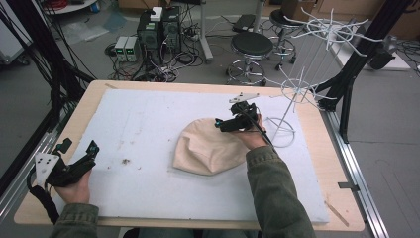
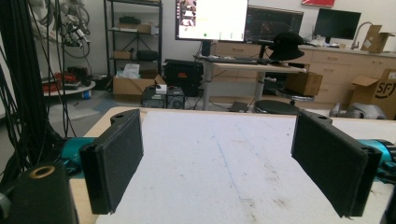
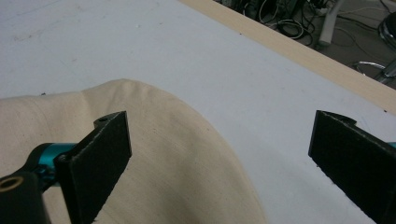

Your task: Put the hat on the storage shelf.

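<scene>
A grey floor (image 1: pixel 89 59) runs beyond the wooden desk (image 1: pixel 74 116), which carries a white mat (image 1: pixel 143 129). Two black stools (image 1: pixel 251 45) stand behind it, near two computer towers (image 1: pixel 159 27) amid tangled cables (image 1: pixel 168 69). Black frame posts (image 1: pixel 349 74) rise at the right. In the left gripper view, a lit monitor (image 2: pixel 211 19) sits on a far table (image 2: pixel 247 63), with metal shelves (image 2: pixel 133 37) left and cardboard boxes (image 2: pixel 376 91) right.
</scene>
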`<state>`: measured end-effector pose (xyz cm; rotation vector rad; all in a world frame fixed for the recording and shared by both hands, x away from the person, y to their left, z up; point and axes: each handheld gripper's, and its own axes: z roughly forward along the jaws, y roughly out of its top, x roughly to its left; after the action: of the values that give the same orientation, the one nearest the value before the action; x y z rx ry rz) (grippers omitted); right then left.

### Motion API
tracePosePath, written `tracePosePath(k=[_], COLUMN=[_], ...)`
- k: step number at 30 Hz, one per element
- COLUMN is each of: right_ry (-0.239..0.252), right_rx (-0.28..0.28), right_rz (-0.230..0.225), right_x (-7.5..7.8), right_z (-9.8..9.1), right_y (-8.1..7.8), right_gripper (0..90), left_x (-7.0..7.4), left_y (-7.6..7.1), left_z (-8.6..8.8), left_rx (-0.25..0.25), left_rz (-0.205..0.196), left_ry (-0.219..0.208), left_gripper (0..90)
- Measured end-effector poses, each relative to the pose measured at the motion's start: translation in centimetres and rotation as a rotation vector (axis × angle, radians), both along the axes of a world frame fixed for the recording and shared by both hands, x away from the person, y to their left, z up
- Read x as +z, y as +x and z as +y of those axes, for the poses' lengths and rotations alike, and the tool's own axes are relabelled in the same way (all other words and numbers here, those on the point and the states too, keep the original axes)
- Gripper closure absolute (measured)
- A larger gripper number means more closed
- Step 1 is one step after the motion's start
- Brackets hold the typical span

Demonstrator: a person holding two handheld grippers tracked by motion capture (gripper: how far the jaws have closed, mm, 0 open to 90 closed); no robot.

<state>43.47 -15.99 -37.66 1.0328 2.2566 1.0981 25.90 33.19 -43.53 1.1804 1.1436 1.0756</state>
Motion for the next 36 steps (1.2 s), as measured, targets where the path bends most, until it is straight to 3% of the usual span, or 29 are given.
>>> tracePosePath(k=[9,12,14,17,20,25,31,36], right_ry=[0.023,0.000,-0.048,-0.029,-0.092,-0.088,-0.130,-0.133], right_rx=[0.029,0.034,0.056,0.059,0.073,0.097,0.108,0.102], right_rz=[0.020,0.043,0.046,0.058,0.121,0.117,0.134,0.148], right_x=[-0.8,-0.9,-0.6,-0.8,-2.3,-2.5,-3.3,-3.5], right_z=[0.3,0.5,1.3,1.4,1.6,2.1,2.4,2.3], right_y=[0.9,1.2,1.7,1.9,2.5,2.5,2.7,2.8], right_gripper=[5.8,5.8,5.9,5.8,5.7,5.8,5.8,5.8], left_x=[0.0,0.0,0.0,0.0,0.0,-0.1,-0.1,-0.1], left_y=[0.1,0.1,0.1,0.0,0.0,0.1,0.1,0.1], left_z=[-0.1,-0.1,-0.1,-0.1,0.0,0.0,-0.1,-0.1], left_rx=[-0.007,-0.008,-0.008,-0.007,-0.008,-0.009,-0.012,-0.012], left_rz=[0.003,0.001,0.001,0.003,0.002,0.005,0.005,0.004], left_ry=[0.002,0.003,0.002,0.002,-0.001,-0.001,-0.001,-0.001], left_gripper=[17.0,17.0,17.0,17.0,17.0,17.0,17.1,17.2])
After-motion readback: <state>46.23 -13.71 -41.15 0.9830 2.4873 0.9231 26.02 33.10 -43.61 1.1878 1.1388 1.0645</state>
